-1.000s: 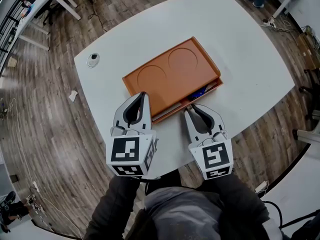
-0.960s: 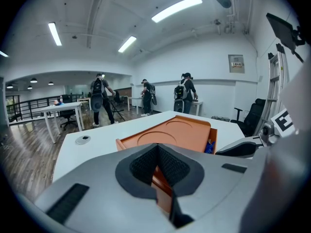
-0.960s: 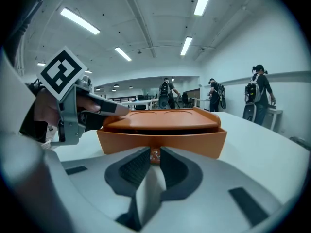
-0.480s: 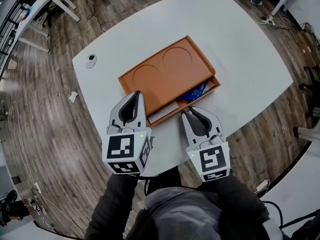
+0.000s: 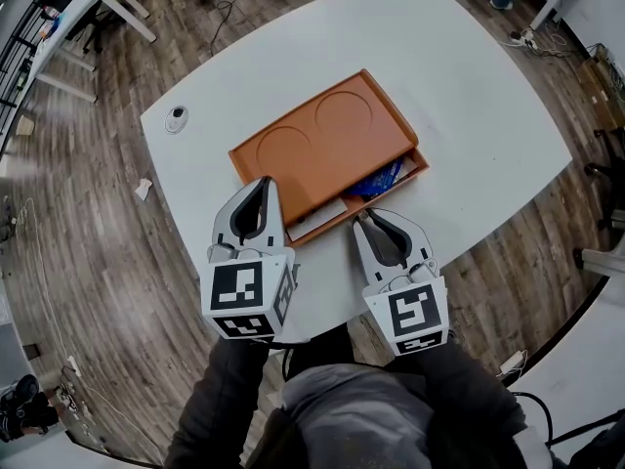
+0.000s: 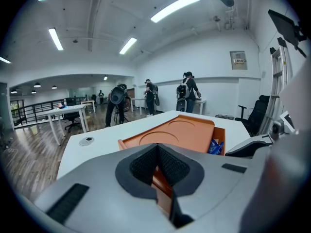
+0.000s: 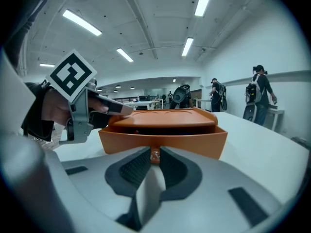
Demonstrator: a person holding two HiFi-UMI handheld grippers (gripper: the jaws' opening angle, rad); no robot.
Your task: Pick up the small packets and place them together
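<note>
The step in hand seemed to be the opening of the drawer (image 7: pixel 194 141), not yet the picking. The right tongs (image 5: pixel 363 220) stood narrow and gripped the small knob (image 7: pixel 154 154) in the middle of the drawer's front. The left tongs (image 5: pixel 264 184) had their tips together with nothing between them, and they rested on the near left corner of the orange box (image 5: pixel 322 135), I think to hold it in place.

The drawer stood out a little on the near right side of the box. In the open strip lay the blue packets (image 5: pixel 376 182) toward the right and a white packet (image 5: pixel 327 213) toward the left, all inside the drawer and none of them lifted.

For the next move I judge that the drawer needs to come out further, with the box kept steady. After this one pair of tongs must let go, open and reach down into the drawer for a packet.

What stands in the way is the top of the box: it covers most of the drawer, so the opening is narrow for the tongs. The packets lie flat and low behind the front wall, which may make the grip difficult.

Around, the white desk (image 5: pixel 469 96) carried only a small round thing (image 5: pixel 177 117) at its far left, well apart from the box. Some people (image 6: pixel 187 89) stood far off in the room.
</note>
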